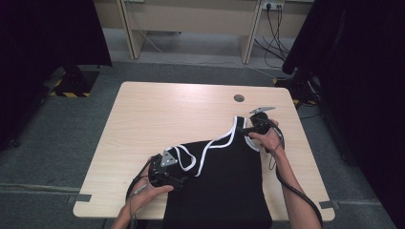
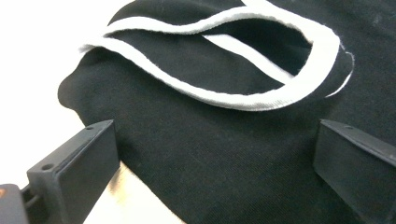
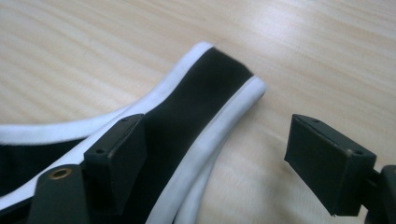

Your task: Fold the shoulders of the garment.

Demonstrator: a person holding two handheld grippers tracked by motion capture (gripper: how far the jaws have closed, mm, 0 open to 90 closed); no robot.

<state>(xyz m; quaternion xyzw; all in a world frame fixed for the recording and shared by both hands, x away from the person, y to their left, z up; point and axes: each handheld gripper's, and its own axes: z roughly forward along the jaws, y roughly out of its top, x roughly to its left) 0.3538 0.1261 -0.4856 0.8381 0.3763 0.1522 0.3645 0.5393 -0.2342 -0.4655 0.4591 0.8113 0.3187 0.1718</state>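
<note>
A black sleeveless top (image 1: 224, 176) with white trim lies on the wooden table (image 1: 167, 109) and hangs over its front edge. My left gripper (image 1: 177, 168) is at the top's left shoulder. In the left gripper view it (image 2: 215, 163) is open, low over the black cloth, with the folded white-edged shoulder strap (image 2: 261, 70) just ahead. My right gripper (image 1: 246, 129) is at the other shoulder strap (image 1: 235, 128), which is stretched toward the back right. In the right gripper view it (image 3: 219, 158) stands open: its left jaw is over that strap (image 3: 205, 88), its right jaw over bare wood.
A round cable hole (image 1: 239, 98) sits in the table behind the right gripper. The table's right edge is close to the right hand. Beyond the table stand wooden desk legs (image 1: 250, 33), floor cables (image 1: 274, 33) and dark curtains on both sides.
</note>
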